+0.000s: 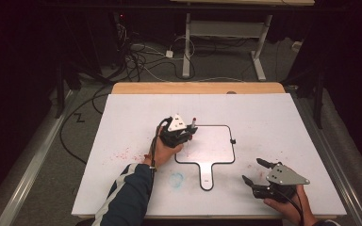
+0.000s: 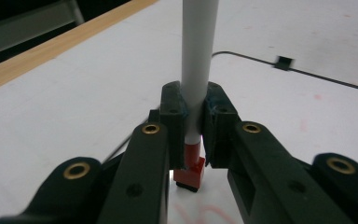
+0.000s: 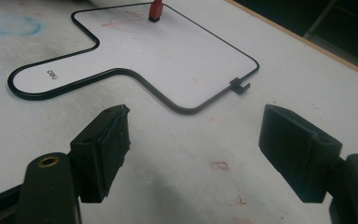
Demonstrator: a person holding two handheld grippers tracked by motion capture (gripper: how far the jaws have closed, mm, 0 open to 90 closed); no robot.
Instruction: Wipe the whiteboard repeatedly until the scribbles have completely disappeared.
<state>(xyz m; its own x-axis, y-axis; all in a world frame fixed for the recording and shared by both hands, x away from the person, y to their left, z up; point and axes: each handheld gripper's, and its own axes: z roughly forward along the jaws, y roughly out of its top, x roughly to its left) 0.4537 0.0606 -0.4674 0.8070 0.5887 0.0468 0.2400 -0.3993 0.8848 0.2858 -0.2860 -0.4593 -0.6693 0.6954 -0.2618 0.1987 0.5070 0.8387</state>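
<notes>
right gripper (image 3: 193, 144) nearest, fingers spread, idle on desk (image 1: 283, 122); left gripper (image 2: 193, 119) fingers pinching marker (image 2: 196, 60) low on its barrel, red tip on paddle-shaped whiteboard (image 1: 212, 146); marker likely light, stiff, smooth, best gripped near the tip; board thin, rigid

White marker, red tip, black jaws

Between the black fingers (image 2: 172, 112) sits a white marker (image 2: 197, 56) with a red tip; beyond them, a black-rimmed white board (image 1: 217, 162) bears faint red scribbles.

White marker (image 2: 196, 56), red tip, upright on whiteboard (image 1: 217, 146)
</notes>
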